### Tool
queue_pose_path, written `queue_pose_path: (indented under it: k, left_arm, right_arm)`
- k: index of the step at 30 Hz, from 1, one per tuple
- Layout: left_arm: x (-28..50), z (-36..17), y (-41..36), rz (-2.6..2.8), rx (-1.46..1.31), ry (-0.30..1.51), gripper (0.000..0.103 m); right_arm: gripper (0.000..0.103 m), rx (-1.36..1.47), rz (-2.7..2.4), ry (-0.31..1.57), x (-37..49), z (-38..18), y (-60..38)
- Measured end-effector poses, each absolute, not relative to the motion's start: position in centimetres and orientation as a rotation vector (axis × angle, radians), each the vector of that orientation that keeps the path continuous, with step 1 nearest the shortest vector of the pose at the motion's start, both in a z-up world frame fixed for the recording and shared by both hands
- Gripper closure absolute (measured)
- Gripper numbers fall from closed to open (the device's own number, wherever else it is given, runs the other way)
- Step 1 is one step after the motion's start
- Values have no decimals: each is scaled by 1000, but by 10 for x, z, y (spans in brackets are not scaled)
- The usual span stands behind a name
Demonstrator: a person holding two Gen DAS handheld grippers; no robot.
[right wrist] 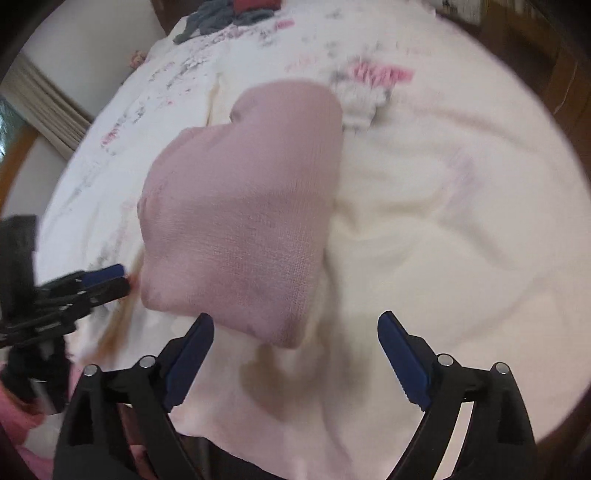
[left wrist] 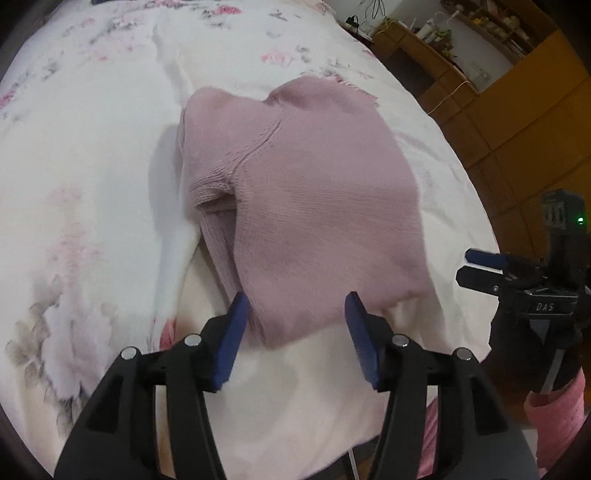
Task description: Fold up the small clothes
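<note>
A pink knitted garment (left wrist: 303, 192) lies folded into a compact block on the white floral bedsheet (left wrist: 92, 184), with a sleeve tucked along its left side. My left gripper (left wrist: 297, 301) is open, and the garment's near edge sits between its blue pads without being pinched. In the right wrist view the same garment (right wrist: 243, 206) is blurred, and my right gripper (right wrist: 295, 317) stands open just short of its near corner with nothing held. Each gripper shows in the other's view: the right gripper (left wrist: 480, 269) off the bed's right edge, the left gripper (right wrist: 110, 278) at the garment's left corner.
A heap of dark and red clothes (right wrist: 225, 14) lies at the far end of the bed. Wooden furniture (left wrist: 517, 110) with a cluttered shelf stands to the right of the bed. A person's pink sleeve (left wrist: 554, 417) shows behind the right gripper. The sheet (right wrist: 443, 221) is wrinkled on the right.
</note>
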State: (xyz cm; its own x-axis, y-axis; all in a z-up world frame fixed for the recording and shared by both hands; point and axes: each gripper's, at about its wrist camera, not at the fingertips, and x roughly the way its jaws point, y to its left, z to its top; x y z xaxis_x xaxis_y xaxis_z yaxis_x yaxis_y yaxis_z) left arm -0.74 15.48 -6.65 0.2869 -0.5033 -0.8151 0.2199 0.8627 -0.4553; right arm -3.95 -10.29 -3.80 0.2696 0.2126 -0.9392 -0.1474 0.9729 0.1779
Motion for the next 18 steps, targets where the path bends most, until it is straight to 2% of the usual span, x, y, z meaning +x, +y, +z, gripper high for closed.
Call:
queue_pose_path:
  k: [5,7,11,18]
  left_arm:
    - [-32,-33,155,-419,-287,1147,37]
    - [-42,-21,155,-407,-285,1120,32]
    - [-56,2,157,-375,-243,1080,24]
    - [-76,31,163,-297,-212,1026,19]
  right_arm:
    - [8,1,197,1241,-56,-15,-89]
    - [4,-28,162,1217,-64,-3,-80]
    - [4,-72,134,1143,-76,23,-74]
    - [4,-58,117,1105,-87,50,-73]
